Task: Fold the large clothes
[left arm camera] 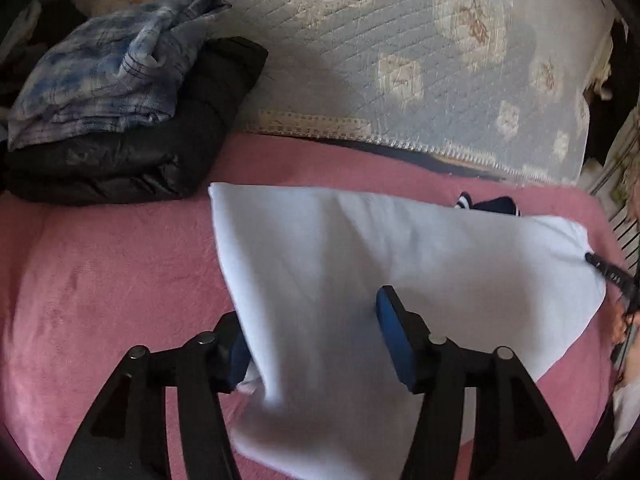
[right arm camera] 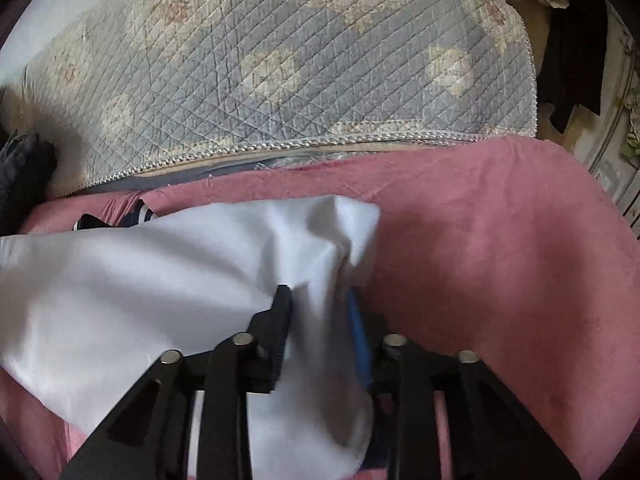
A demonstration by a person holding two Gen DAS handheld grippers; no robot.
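Observation:
A large white garment (left arm camera: 400,248) lies folded on the pink blanket (left arm camera: 100,280). My left gripper (left arm camera: 312,326) sits over its near left part with jaws apart. The cloth's edge runs loosely between the blue pads (left arm camera: 390,320) and nothing presses on it. In the right wrist view the garment (right arm camera: 140,272) bunches up at its right end. My right gripper (right arm camera: 320,304) straddles that bunch, its fingers (right arm camera: 282,308) a hand's width apart with the cloth slack between them. A navy striped part (right arm camera: 144,214) peeks out behind the white cloth.
A black puffy jacket (left arm camera: 140,152) with a blue-and-white garment (left arm camera: 108,76) on top is stacked at the left. A quilted floral cover (left arm camera: 400,60) spreads behind the blanket. A hand (left arm camera: 624,324) shows at the right edge, and furniture (right arm camera: 616,140) stands beyond the bed's right side.

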